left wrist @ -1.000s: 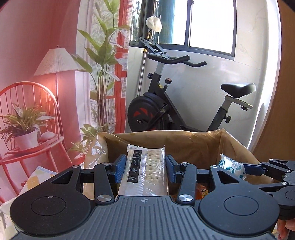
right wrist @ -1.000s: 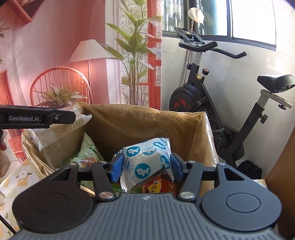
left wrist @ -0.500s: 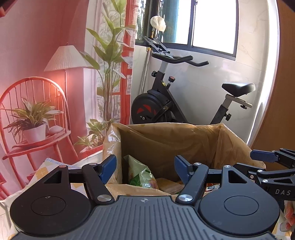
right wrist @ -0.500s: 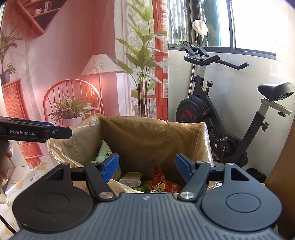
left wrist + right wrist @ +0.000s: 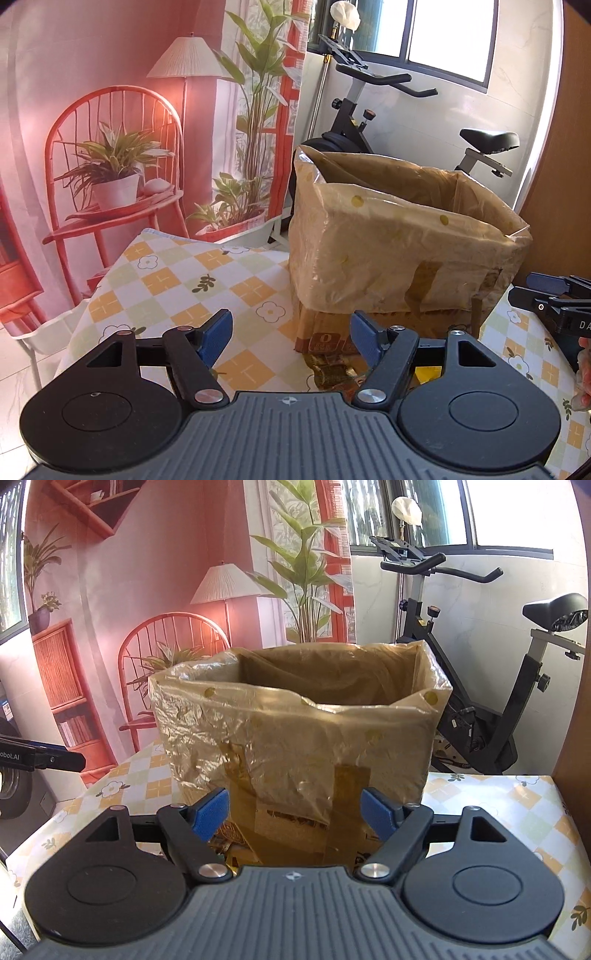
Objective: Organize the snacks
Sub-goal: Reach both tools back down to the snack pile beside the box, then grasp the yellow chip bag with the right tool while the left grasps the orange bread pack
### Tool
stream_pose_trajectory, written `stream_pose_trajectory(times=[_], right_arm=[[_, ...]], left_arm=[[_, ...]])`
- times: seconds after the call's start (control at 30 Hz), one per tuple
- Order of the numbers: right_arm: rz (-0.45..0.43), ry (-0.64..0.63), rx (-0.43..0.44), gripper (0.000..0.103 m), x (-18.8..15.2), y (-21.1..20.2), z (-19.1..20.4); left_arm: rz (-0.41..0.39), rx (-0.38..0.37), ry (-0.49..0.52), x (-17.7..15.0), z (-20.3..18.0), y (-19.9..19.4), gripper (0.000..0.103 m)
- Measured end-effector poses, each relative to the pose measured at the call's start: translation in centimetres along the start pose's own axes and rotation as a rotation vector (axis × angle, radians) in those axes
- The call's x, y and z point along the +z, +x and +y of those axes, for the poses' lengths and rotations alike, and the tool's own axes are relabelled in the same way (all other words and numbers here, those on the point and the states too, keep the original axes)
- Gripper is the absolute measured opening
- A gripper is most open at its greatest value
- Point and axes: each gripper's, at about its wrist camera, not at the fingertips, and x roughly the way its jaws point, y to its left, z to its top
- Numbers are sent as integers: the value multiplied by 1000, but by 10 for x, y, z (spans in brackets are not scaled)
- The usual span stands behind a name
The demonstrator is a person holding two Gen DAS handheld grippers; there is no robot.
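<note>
The left gripper was wide open and held nothing. The right gripper was wide open and empty too. The box, lined with a plastic bag, stood on the table, just past both grippers.

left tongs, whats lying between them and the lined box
In the left wrist view, crumpled gold snack wrappers lie on the checked tablecloth between the open left tongs and the lined box.
</note>
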Motion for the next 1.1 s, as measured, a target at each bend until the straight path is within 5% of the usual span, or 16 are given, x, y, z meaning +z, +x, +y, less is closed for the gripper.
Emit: stream_pose_trajectory(times=[0.1, 0.3, 0.63, 0.97, 1.1], right_arm=[[52, 1, -9, 86, -23, 15, 5], [141, -49, -23, 86, -55, 41, 20], [283, 101, 14, 85, -69, 73, -1], [197, 178, -2, 76, -87, 61, -11], [124, 23, -21, 75, -102, 54, 10]], left_arm=[[11, 8, -43, -16, 15, 5, 90], [47, -14, -54, -35, 5, 29, 90], [144, -84, -27, -61, -33, 69, 90], [210, -51, -55, -81, -59, 102, 90], [213, -34, -123, -88, -59, 109, 91]])
